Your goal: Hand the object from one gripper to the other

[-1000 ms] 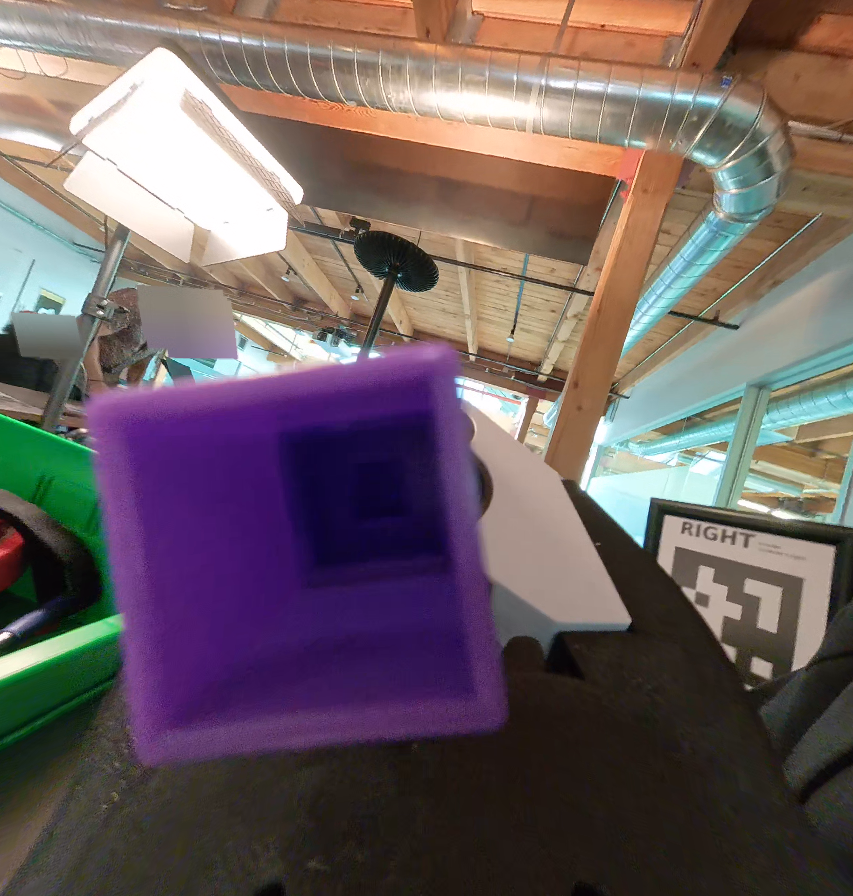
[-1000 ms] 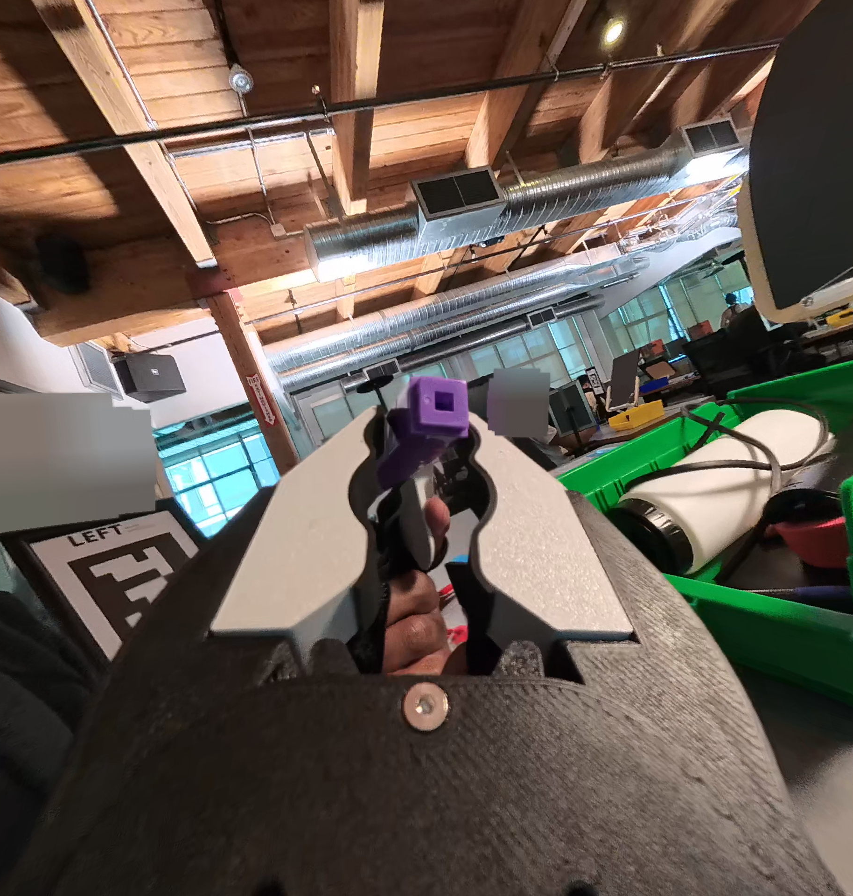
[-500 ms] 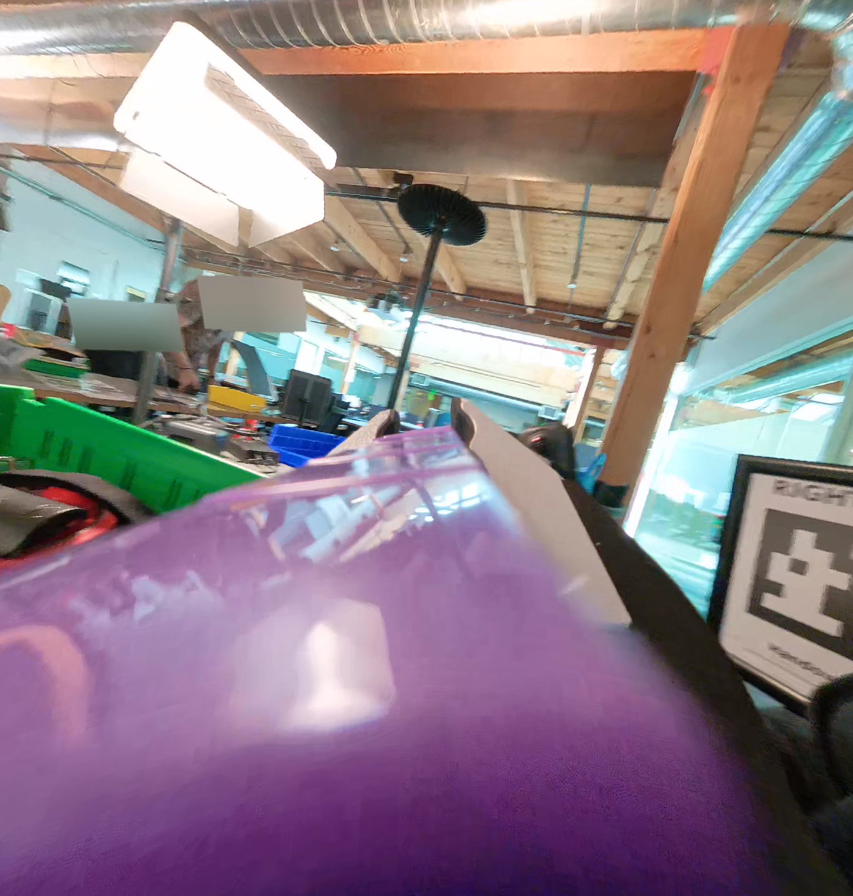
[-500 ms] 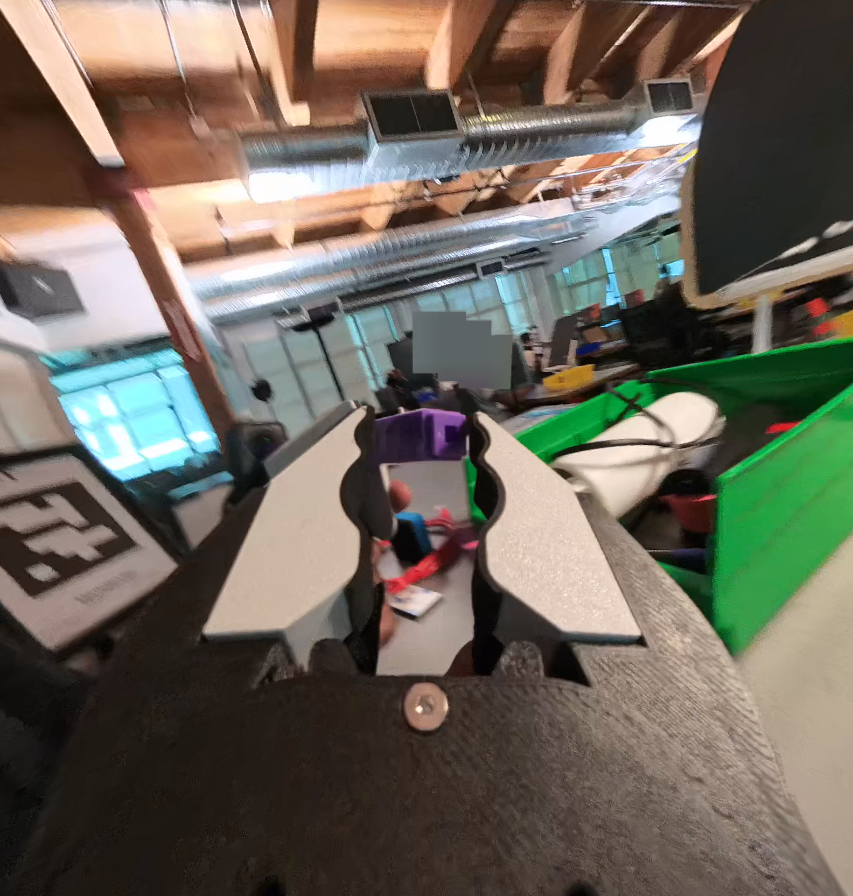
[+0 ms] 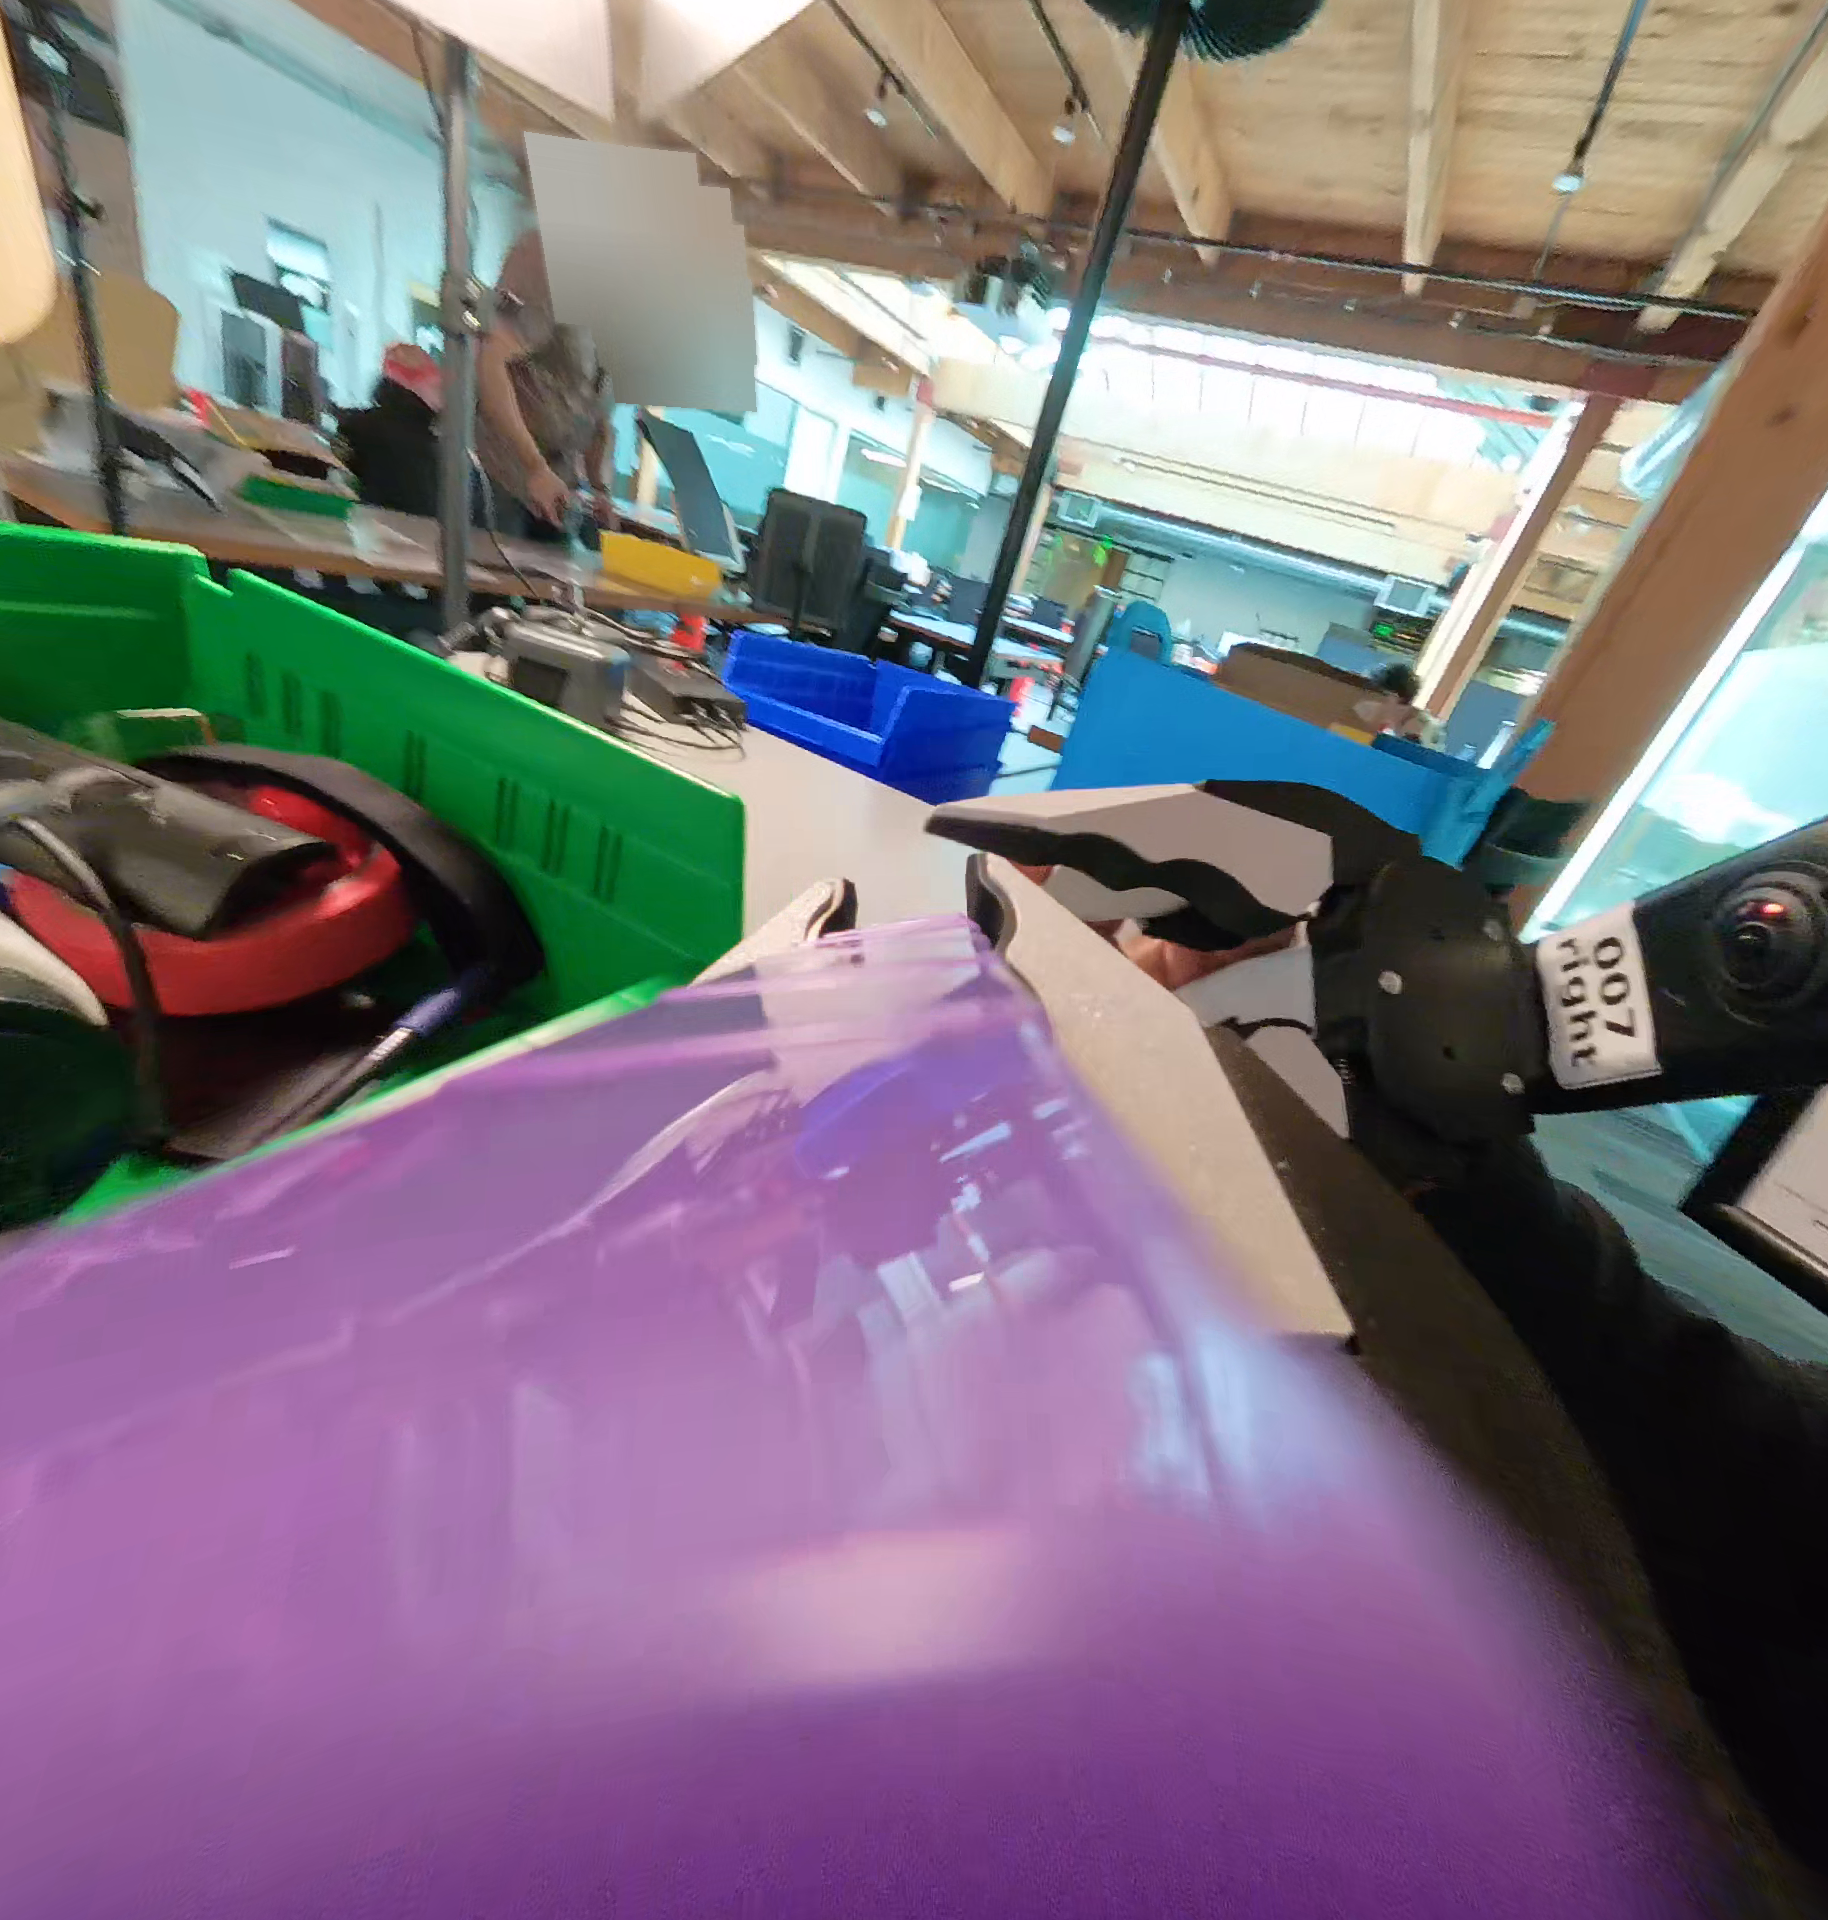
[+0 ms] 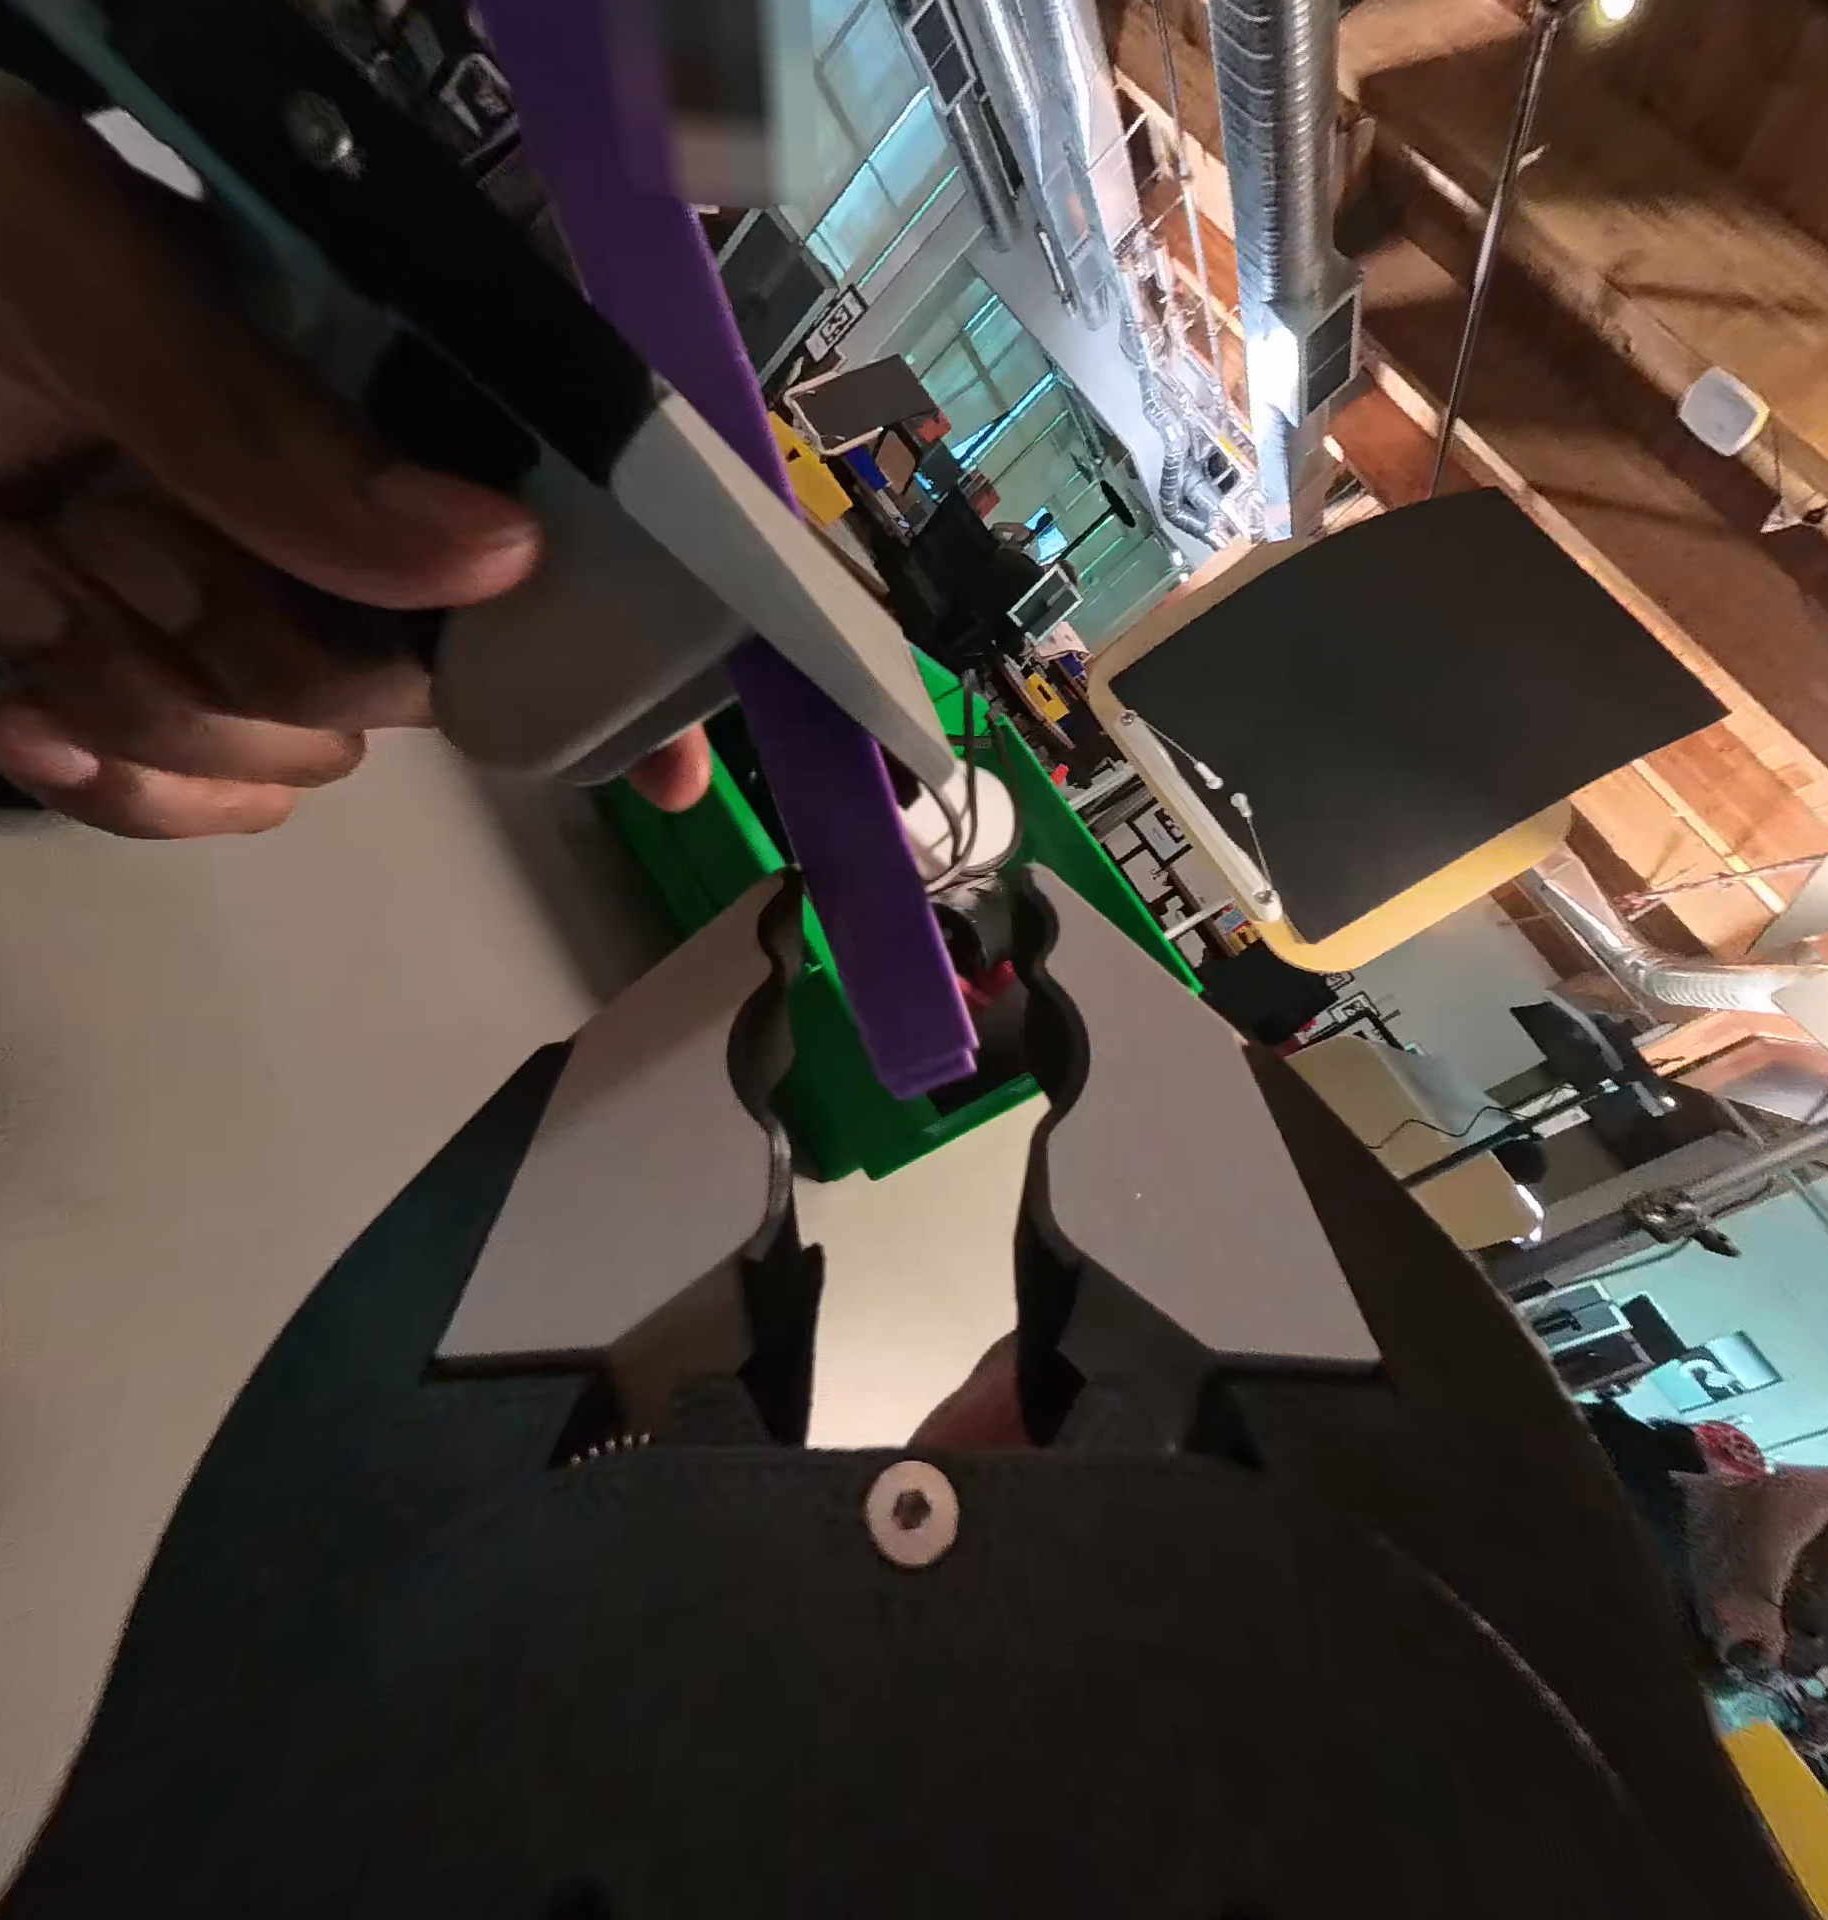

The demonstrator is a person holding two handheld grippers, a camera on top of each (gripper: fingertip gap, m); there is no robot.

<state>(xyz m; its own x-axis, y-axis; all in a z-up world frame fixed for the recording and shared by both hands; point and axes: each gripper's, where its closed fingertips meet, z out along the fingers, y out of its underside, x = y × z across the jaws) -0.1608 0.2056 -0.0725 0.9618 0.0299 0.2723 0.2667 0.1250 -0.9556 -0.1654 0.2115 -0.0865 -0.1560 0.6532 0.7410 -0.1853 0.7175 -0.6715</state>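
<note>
Purple bar [image 6: 868,935] is sitting clamped in your left gripper [image 6: 785,644], its free end hanging between the parted fingers of your right gripper [image 6: 905,1013].

In the left wrist view the bar [image 5: 681,1455] is filling the foreground, blurred and running along the grey finger [image 5: 1149,1122]; your right gripper [image 5: 1118,862] is reaching in from the right just past that fingertip. In the right wrist view the right gripper's jaws are standing moderately wide, with a gap showing on the right side of the bar and the left side too close to judge. Your hand [image 6: 162,582] is gripping the left tool. Beyond, a green bin [image 5: 453,769] is resting on the desk [image 6: 162,1039].
</note>
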